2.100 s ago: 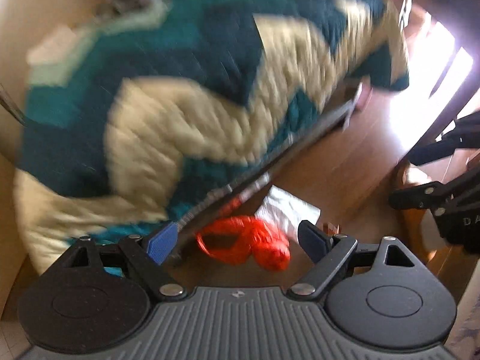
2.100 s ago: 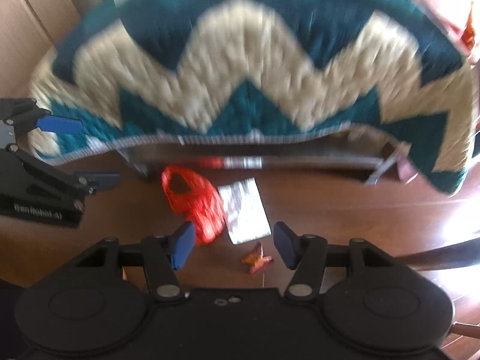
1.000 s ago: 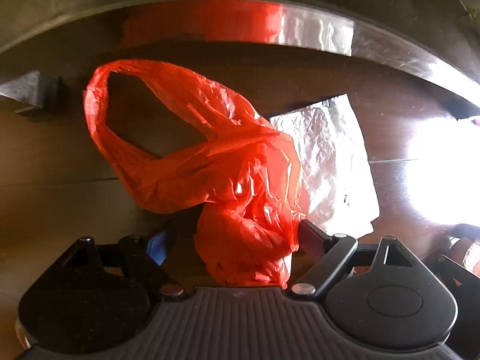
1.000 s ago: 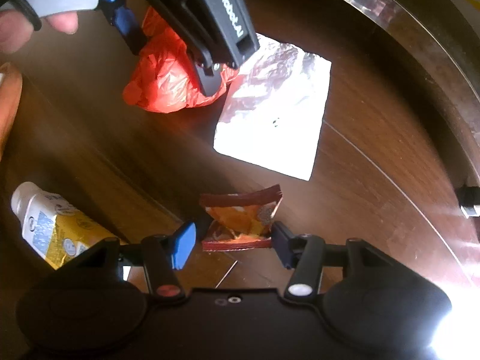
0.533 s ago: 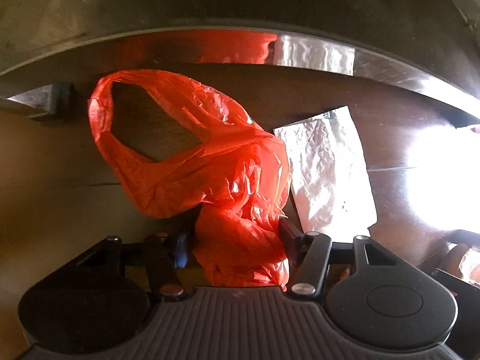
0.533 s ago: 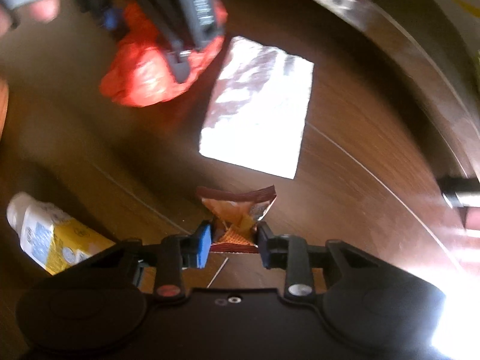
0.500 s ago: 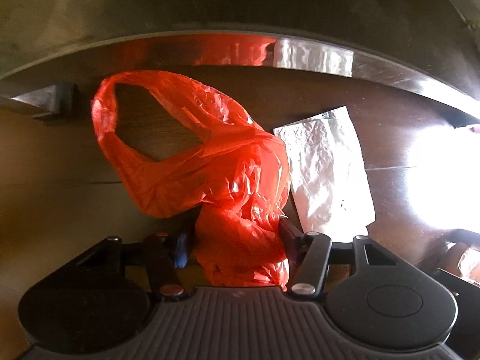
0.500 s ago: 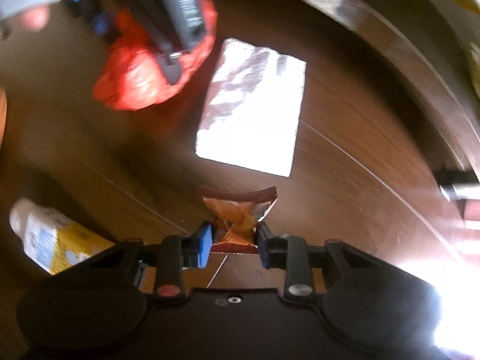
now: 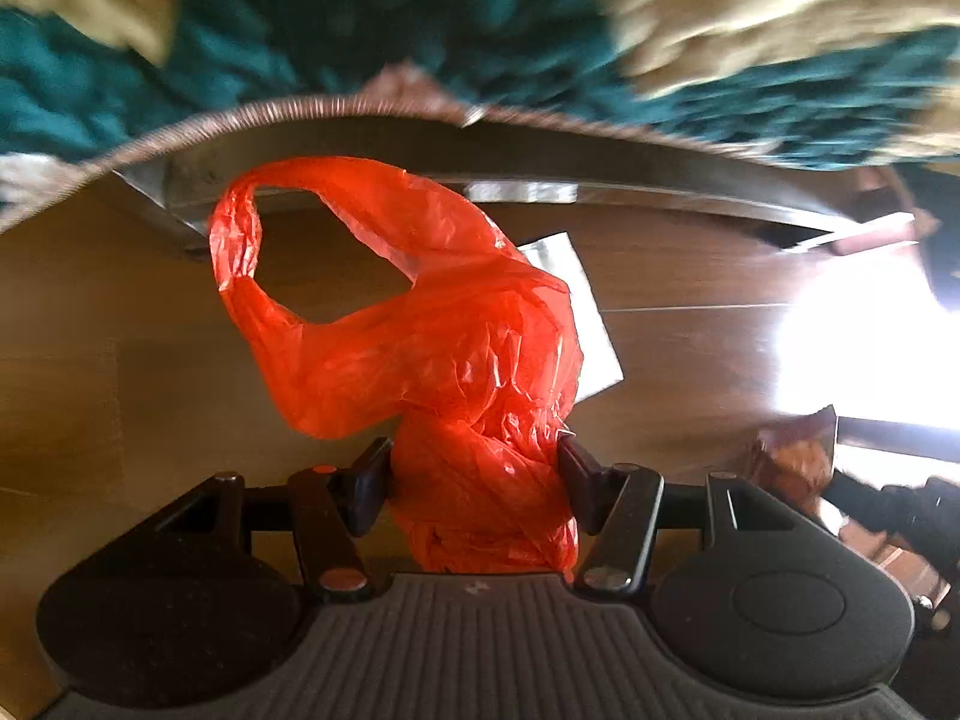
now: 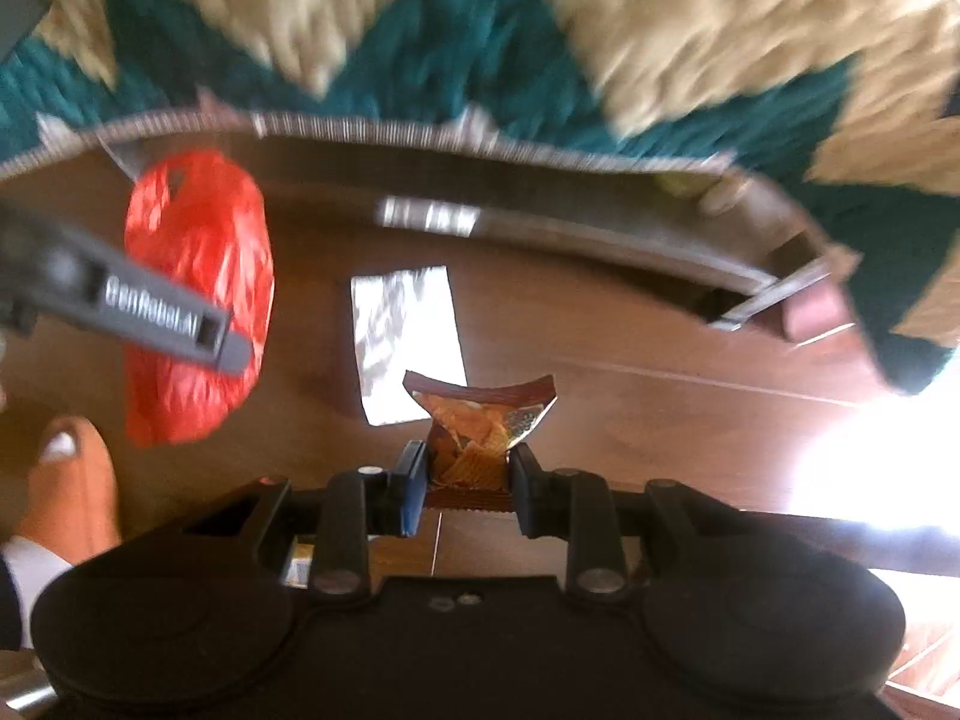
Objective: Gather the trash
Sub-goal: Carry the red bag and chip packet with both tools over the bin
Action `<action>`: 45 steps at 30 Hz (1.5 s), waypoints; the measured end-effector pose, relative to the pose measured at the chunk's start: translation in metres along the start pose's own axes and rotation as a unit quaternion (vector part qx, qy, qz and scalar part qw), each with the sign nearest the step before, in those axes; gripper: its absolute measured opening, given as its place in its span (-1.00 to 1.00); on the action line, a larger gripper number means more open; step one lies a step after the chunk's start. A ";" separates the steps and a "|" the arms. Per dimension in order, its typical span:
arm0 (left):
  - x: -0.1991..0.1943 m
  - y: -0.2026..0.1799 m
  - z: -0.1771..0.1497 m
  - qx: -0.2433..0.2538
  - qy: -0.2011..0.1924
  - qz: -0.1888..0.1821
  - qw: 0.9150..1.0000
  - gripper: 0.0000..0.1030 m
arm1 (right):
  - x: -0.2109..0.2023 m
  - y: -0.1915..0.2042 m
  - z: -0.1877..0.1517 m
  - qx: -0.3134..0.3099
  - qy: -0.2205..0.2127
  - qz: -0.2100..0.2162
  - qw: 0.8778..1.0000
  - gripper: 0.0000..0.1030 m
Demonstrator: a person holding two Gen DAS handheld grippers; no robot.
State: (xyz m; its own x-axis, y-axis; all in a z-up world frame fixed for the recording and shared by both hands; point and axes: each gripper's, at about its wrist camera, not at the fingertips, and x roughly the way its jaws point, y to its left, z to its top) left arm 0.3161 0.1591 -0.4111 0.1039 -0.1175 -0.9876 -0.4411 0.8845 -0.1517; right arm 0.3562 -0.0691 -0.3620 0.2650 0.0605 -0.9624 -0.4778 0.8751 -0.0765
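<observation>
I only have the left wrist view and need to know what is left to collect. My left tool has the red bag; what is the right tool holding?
Observer: The right tool is shut on a small snack wrapper, lifted off the floor.
Operator: Is the foil sheet fully clear of my bag?
Observer: Yes. In the right wrist view the foil sheet lies flat on the wooden floor, apart from the red bag.
Operator: Anything else near my side?
Observer: An orange slipper shows just below the bag at the picture's left edge.
</observation>
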 end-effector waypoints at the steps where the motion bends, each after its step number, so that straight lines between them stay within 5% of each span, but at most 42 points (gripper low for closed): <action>1: -0.014 -0.003 -0.005 0.006 -0.007 -0.001 1.000 0.12 | -0.013 -0.002 -0.001 0.005 -0.010 0.002 1.000 -0.47; 15: -0.177 -0.057 -0.080 0.092 -0.114 -0.026 0.989 0.13 | -0.199 -0.014 -0.039 0.036 -0.115 -0.014 0.993 -0.47; 30: -0.337 -0.133 -0.140 0.191 -0.242 -0.056 0.950 0.13 | -0.361 -0.051 -0.086 0.064 -0.242 -0.030 0.968 -0.47; 37: -0.406 -0.172 -0.162 0.247 -0.299 -0.076 0.919 0.13 | -0.427 -0.077 -0.105 0.063 -0.312 -0.047 0.947 -0.47; 45: -0.478 -0.239 -0.174 0.314 -0.367 -0.109 0.869 0.13 | -0.488 -0.125 -0.118 0.078 -0.372 -0.085 0.921 -0.47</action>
State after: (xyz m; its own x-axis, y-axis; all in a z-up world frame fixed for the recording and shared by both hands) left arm 0.2170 -0.0748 0.0900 0.7656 -0.1978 -0.6122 0.2099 0.9763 -0.0529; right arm 0.1880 -0.2649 0.0869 0.8535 0.1778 -0.4899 -0.2659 0.9570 -0.1160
